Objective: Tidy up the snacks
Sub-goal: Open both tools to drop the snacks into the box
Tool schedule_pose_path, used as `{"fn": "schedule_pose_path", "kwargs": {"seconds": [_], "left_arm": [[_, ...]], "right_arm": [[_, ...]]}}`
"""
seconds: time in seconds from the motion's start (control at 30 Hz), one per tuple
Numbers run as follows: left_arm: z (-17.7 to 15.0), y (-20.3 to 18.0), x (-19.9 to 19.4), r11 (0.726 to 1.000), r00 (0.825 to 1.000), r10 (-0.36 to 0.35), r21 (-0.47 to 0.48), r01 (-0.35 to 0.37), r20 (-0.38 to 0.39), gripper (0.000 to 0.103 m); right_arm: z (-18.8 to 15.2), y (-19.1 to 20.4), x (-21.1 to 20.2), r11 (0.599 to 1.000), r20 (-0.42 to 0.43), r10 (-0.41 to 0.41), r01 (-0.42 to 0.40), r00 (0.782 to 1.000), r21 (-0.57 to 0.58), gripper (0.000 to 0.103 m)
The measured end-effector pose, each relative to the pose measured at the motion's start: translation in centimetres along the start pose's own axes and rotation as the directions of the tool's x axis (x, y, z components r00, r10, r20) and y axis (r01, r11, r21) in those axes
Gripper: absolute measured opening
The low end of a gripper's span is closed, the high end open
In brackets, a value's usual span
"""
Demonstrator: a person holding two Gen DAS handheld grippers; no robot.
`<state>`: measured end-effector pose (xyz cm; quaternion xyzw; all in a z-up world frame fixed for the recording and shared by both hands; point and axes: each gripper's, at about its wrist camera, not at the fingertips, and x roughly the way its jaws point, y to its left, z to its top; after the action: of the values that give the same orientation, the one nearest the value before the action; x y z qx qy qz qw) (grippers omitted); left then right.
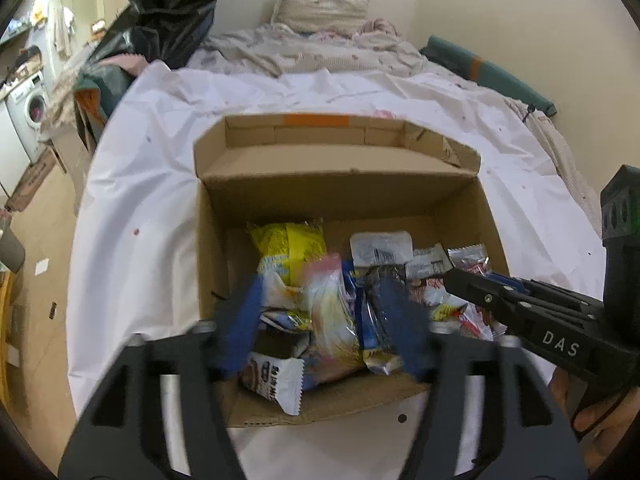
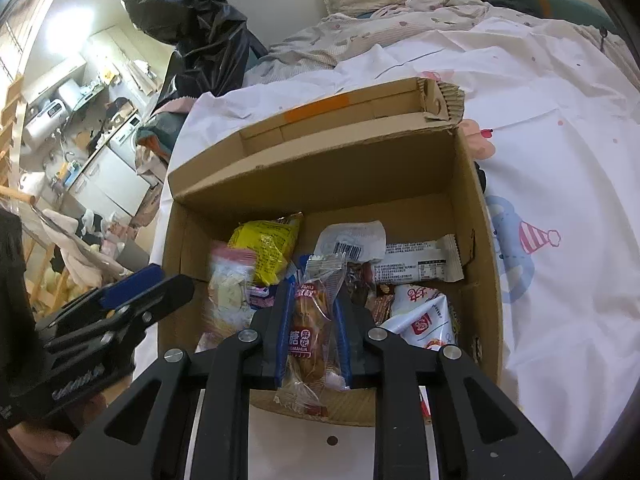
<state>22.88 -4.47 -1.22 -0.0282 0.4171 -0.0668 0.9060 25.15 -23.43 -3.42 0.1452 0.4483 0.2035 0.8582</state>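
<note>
An open cardboard box [image 1: 456, 196] [image 2: 460, 168] sits on a white sheet and holds several snack packets. My left gripper [image 1: 320, 300] is open over the box's near side; a clear bag with a pink top [image 1: 330, 312] [image 2: 228, 288] lies blurred between its blue fingers, apart from them. My right gripper [image 2: 312, 300] is shut on a clear packet of fried dough twist [image 2: 310, 328] above the box's near edge; the gripper also shows in the left wrist view [image 1: 456, 280]. A yellow packet [image 1: 292, 244] [image 2: 266, 246] lies at the back left.
The box stands on a bed [image 1: 140, 184] [image 2: 560, 160] with a pillow [image 1: 320, 8] and crumpled bedding at the far end. A black plastic bag [image 1: 172, 8] hangs at the left. A washing machine [image 1: 28, 108] and kitchen clutter lie beyond the bed's left side.
</note>
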Motion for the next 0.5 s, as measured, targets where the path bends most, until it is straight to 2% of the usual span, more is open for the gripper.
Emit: {"fn": "schedule_pose_path", "kwargs": {"seconds": [0.03,0.1,0.13,0.17,0.23,0.33,0.5], "left_arm": [[0.0,0.0,-0.2,1.0,1.0,0.004,-0.005,-0.004,0.01,0.083],[0.2,0.3,-0.5,1.0,1.0,0.0,-0.024,0.001,0.02,0.091],[0.2,0.4,-0.6,0.999,1.0,-0.003,-0.032,0.004,0.022,0.091],[0.2,0.5,-0.7,0.999,1.0,-0.009,-0.038,0.01,0.024,0.091],[0.3,0.9,-1.1,0.999,0.999,-0.001,-0.048,0.003,0.041,0.091],[0.3,1.3,-2.3,0.997,0.995,0.061,-0.052,-0.057,0.084,0.091],[0.1,2.4,-4.2,0.992,0.984,0.114,-0.078,-0.104,0.135,0.091]], "right_arm": [[0.1,0.0,-0.1,1.0,0.004,0.005,-0.005,1.0,0.005,0.023],[0.2,-0.2,-0.6,1.0,0.012,0.016,-0.016,1.0,0.019,0.032],[0.3,-0.2,-0.8,0.999,0.02,0.025,-0.025,0.999,0.025,0.048],[0.3,-0.3,-1.1,0.999,0.031,0.027,-0.028,0.999,0.03,0.07],[0.4,-0.1,-2.0,0.999,0.073,0.017,-0.019,0.997,0.027,0.084],[0.8,0.1,-2.9,1.0,0.092,0.013,-0.015,0.996,0.015,0.084],[0.5,0.0,-5.3,1.0,0.14,-0.004,0.0,0.99,0.029,0.098]]}}
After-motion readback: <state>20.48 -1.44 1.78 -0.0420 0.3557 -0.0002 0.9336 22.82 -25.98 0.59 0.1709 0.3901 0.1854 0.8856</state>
